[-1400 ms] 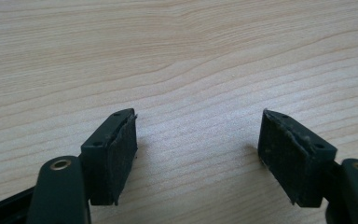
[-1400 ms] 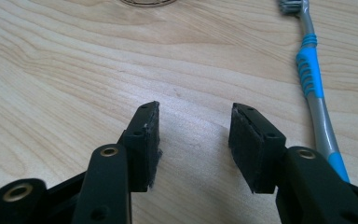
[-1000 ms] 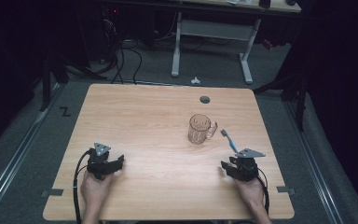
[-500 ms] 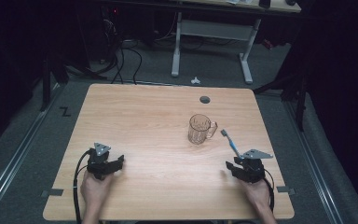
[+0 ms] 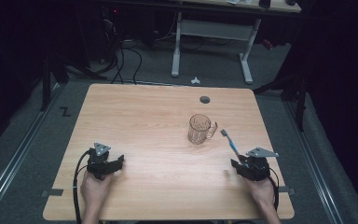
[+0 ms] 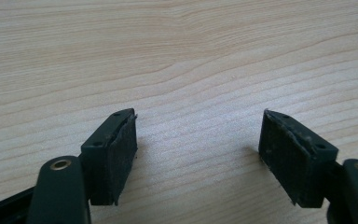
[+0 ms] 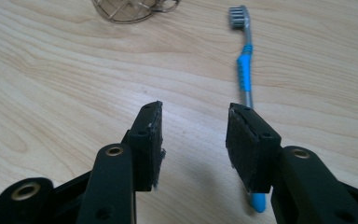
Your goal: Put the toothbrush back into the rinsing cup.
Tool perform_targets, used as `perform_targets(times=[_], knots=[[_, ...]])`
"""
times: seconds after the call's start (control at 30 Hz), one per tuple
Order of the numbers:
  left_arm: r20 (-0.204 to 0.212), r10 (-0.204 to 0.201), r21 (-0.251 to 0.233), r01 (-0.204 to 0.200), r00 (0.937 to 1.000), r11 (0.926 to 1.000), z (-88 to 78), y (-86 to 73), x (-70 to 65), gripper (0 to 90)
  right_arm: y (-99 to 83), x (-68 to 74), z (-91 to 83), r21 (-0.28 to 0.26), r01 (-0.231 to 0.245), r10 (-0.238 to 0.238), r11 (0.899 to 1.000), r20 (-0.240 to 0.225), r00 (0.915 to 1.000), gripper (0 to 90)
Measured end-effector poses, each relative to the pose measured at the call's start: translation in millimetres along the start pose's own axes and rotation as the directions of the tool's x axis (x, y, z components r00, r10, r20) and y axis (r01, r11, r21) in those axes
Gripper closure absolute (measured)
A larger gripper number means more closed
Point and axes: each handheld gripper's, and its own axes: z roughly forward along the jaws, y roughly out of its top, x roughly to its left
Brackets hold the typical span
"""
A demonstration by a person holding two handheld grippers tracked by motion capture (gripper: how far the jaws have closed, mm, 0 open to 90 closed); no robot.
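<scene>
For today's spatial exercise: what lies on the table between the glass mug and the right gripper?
The blue toothbrush lies there, running from beside the glass mug toward the right gripper. The high view shows it; the right gripper view shows its handle passing the jaw.

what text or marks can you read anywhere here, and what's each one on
"Z": a black mark shaped like that letter on the grey floor left of the table; it may be tape rather than writing.
Glass mug: no print readable.
Toothbrush: no brand or lettering legible on its blue and grey handle.
Left gripper and right gripper: no labels or numbers visible.
</scene>
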Motion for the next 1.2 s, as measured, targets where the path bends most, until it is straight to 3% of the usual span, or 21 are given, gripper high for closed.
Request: perform_targets(times=[0.2, 0.53, 1.2], knots=[[0.0, -0.001, -0.001, 0.001, 1.0, 1.0, 0.1, 0.0, -0.1, 28.4, 5.3, -8.4, -2.4, 0.015, -0.011, 0.011, 1.0, 0.033, 0.9994, 58.0], [-0.001, 0.001, 0.0, -0.001, 1.0, 1.0, 0.1, 0.0, 0.0, 28.4, 18.3, -16.8, 1.9, 0.054, 0.026, -0.029, 0.998, 0.069, 0.9972, 58.3], [-0.005, 0.001, 0.0, -0.001, 1.0, 1.0, 0.2, 0.1, -0.2, 28.5, 42.9, -25.8, 10.4, 0.093, 0.06, -0.066, 0.994, 0.067, 0.9955, 57.9]])
